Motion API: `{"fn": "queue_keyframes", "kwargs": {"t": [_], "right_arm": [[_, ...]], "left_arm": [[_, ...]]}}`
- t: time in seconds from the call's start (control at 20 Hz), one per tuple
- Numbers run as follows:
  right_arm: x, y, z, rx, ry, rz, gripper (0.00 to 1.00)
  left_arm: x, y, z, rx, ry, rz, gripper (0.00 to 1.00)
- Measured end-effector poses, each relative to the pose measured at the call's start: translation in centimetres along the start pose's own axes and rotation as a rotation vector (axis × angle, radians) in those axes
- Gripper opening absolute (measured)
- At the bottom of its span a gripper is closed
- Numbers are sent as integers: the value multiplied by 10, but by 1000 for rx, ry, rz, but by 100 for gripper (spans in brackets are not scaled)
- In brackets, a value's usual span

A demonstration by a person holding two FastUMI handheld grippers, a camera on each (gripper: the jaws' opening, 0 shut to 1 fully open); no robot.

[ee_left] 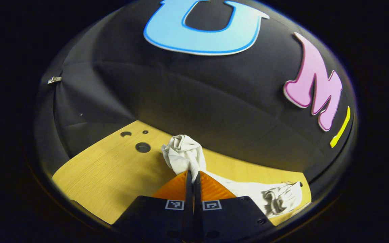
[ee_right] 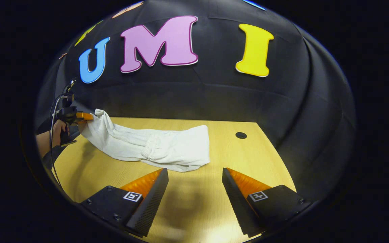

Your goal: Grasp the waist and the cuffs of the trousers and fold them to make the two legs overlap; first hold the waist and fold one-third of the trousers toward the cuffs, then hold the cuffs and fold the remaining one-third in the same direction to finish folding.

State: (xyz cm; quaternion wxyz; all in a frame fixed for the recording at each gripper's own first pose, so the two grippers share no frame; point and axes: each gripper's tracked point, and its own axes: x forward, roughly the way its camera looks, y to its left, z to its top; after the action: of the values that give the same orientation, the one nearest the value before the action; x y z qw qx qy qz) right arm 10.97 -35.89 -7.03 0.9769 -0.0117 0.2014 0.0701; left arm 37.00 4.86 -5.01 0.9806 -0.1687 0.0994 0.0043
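The left gripper (ee_left: 193, 177) pinches one end of the trousers (ee_right: 154, 146); the right gripper (ee_right: 194, 175), spread wide, waits just beside them.

A pale wooden worktop (ee_right: 194, 202) runs up to the black cloth wall, with a few round holes drilled through it: one dark hole (ee_right: 240, 135) near the far right side. White trousers (ee_right: 167, 148) lie crumpled across the far half, most of the cloth resting on the wood, one end lifted off at the left
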Motion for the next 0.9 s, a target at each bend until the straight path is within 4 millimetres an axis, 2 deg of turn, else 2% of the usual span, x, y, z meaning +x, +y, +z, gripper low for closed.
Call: {"fn": "queue_keyframes", "kwargs": {"t": [0.25,0.35,0.55,0.65,0.9], "right_arm": [[-20,-25,6,30,-28,-57,98],[-28,-32,9,59,-42,-72,98],[-45,-52,12,84,-63,-109,98],[-57,-66,12,81,-73,-133,98],[-84,-98,-6,125,-59,-195,98]], "left_arm": [[-21,-78,24,58,-44,-81,5],[-31,-120,30,72,-57,-135,5],[-38,-199,31,74,-65,-237,5],[-38,-236,22,90,-54,-276,5],[-33,-325,-25,110,9,-374,5]]}}
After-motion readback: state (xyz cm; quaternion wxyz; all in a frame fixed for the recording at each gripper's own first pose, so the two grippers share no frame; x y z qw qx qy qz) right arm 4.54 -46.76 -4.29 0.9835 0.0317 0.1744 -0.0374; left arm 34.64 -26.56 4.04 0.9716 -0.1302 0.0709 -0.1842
